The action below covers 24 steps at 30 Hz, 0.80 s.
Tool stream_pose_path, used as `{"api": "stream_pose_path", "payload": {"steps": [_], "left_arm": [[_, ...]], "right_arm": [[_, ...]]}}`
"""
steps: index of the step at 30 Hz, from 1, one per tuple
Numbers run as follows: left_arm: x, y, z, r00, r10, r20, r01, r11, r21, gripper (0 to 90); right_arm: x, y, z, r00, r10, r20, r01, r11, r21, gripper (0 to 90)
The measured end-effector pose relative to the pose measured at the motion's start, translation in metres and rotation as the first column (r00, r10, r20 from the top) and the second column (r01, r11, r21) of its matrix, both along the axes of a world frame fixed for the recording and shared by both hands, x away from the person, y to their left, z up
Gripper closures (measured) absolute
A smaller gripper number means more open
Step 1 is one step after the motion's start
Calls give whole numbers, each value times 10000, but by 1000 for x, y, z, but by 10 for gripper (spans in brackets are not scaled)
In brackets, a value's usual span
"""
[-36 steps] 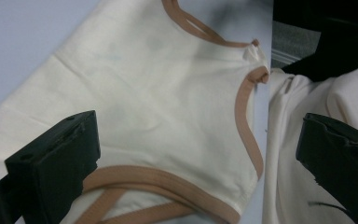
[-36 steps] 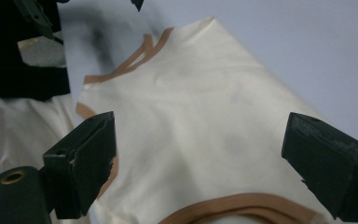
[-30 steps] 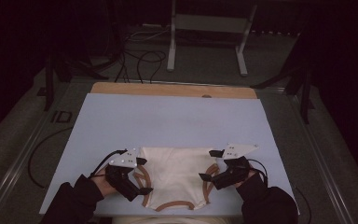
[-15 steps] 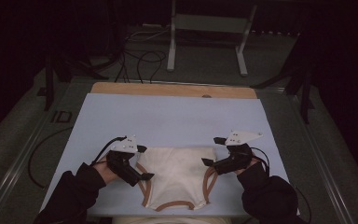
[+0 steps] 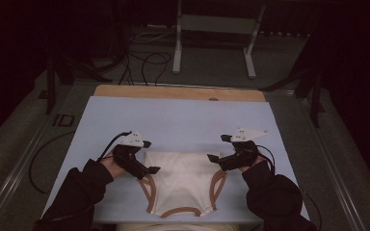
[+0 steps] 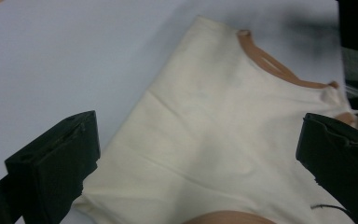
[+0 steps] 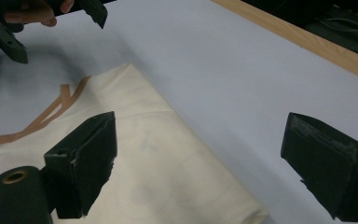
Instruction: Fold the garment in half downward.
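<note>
A pale blue table (image 5: 183, 120) with a wooden far edge (image 5: 178, 92) stands in a dark room.

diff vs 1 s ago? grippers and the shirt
Both grippers have moved apart and slightly away from the person: the left gripper now sits at the left edge of the cream shirt, the right gripper at its right edge. Both now stand open, holding nothing. The shirt's top edge looks pulled out wider and flatter. The shirt stayed at the near edge of the table.
</note>
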<state>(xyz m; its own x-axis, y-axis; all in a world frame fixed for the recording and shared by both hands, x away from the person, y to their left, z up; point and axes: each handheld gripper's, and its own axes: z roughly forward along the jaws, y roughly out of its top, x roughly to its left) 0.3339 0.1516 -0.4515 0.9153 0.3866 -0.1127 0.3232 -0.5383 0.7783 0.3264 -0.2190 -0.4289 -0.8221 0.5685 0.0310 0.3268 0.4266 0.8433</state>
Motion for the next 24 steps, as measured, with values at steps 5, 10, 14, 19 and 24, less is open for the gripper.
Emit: {"api": "stream_pose_path", "payload": {"steps": [5, 10, 14, 19, 24], "left_arm": [[14, 7, -8, 9992, 406, -28, -406, 9990, 173, 2], [23, 12, -12, 9971, 748, -159, -747, 9972, 47, 2], [31, 15, -19, 9928, 1073, -537, -1067, 9942, 134, 3], [38, 17, -31, 9890, 1334, -638, -1319, 9909, 284, 3], [42, 21, -41, 9828, 1747, -598, -1711, 9833, 615, 68]], "right_arm": [[12, 0, -6, 9999, -159, -22, 159, 9997, -198, 105], [19, -1, -10, 9995, -288, -133, 286, 9994, -204, 105], [24, -2, -15, 9987, -420, -299, 414, 9989, -217, 104], [28, -5, -23, 9971, -523, -556, 515, 9985, -165, 104], [31, -7, -34, 9960, -494, -738, 462, 9979, -446, 105]]}}
